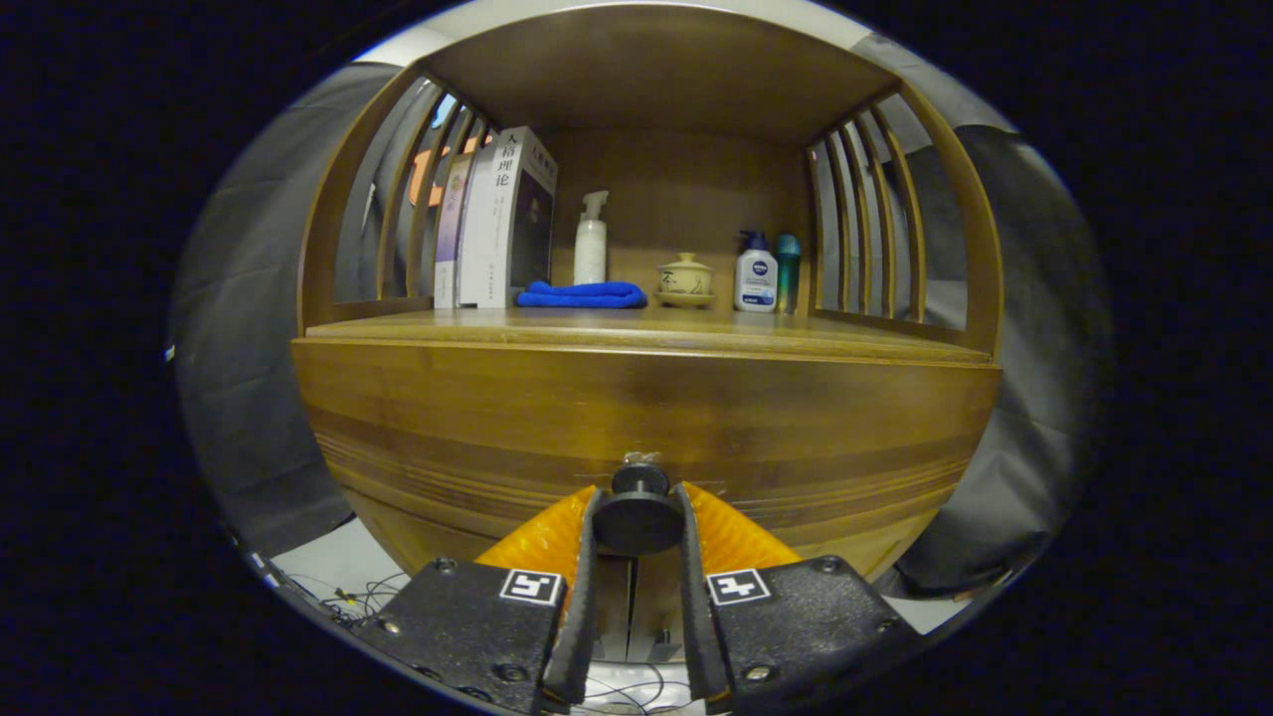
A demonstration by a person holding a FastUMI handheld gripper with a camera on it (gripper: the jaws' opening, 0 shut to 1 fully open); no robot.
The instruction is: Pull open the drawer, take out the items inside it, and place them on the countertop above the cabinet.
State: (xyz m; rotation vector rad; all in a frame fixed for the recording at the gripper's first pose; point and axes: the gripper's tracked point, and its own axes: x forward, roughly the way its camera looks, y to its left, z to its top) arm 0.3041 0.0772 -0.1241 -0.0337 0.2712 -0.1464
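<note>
A wooden cabinet stands right in front of me, its drawer front [646, 418] a wide brown panel under the countertop [636, 333]. A round black knob [637, 512] juts from the drawer's lower middle. My gripper [637, 517] is shut on that knob, with the orange-backed black fingers [587, 557] pressing on it from both sides. The drawer front looks flush with the cabinet, and what lies inside is hidden.
On the countertop, under a slatted wooden hutch, stand upright books [502, 219], a white spray bottle [591, 244], a folded blue cloth [582, 294], a lidded tea bowl [684, 278], a lotion pump bottle [756, 273] and a teal bottle [788, 268]. Loose cables [348, 597] lie on the floor below.
</note>
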